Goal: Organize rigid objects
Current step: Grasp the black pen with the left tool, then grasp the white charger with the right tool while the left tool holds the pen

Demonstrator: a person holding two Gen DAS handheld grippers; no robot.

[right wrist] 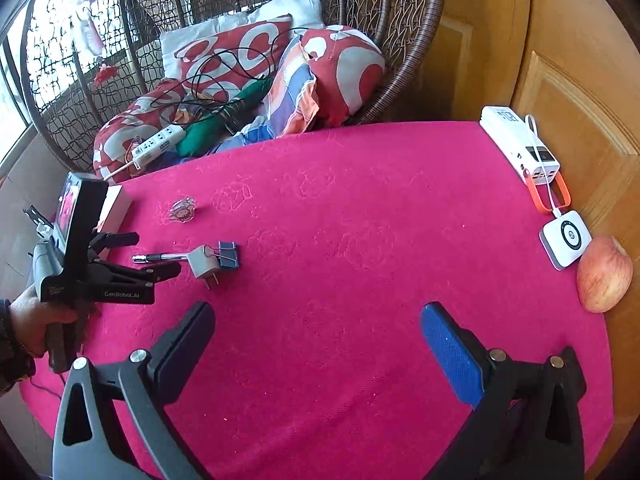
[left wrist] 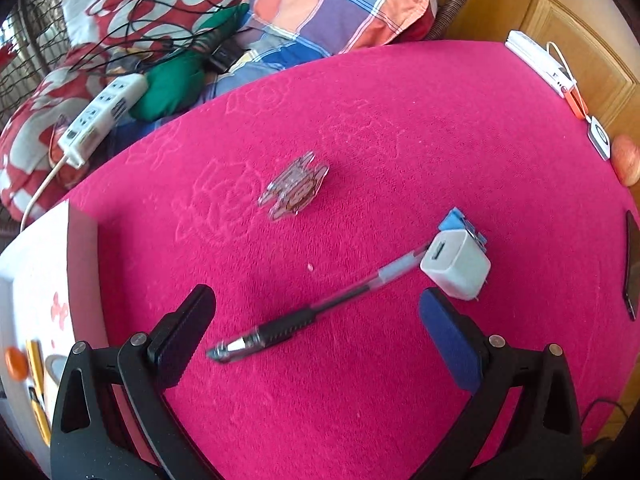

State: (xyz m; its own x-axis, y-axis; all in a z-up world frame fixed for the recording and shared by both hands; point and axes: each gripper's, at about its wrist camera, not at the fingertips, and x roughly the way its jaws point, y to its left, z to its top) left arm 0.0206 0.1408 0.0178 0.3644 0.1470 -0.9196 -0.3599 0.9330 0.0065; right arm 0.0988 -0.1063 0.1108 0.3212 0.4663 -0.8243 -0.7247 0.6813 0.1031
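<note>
A black-grip pen [left wrist: 304,316] lies on the pink tablecloth [left wrist: 400,128], its tip toward my open left gripper [left wrist: 316,312], whose fingers straddle it from above. A white charger cube [left wrist: 456,266] rests at the pen's far end, with a blue binder clip [left wrist: 460,224] just behind it. Farther back lies a clear plastic hair claw [left wrist: 294,190]. In the right wrist view the pen [right wrist: 160,257], charger [right wrist: 204,265], binder clip [right wrist: 228,256] and hair claw [right wrist: 182,210] sit at the left beside the left gripper [right wrist: 158,254]. My right gripper [right wrist: 318,332] hovers open over bare cloth [right wrist: 360,200].
A white power bank [right wrist: 520,144] with an orange cable, a white square pad [right wrist: 566,238] and an apple [right wrist: 604,276] line the table's right edge. A white box [right wrist: 116,204] sits at the left edge. Behind are a wicker chair with cushions and a power strip [right wrist: 158,146].
</note>
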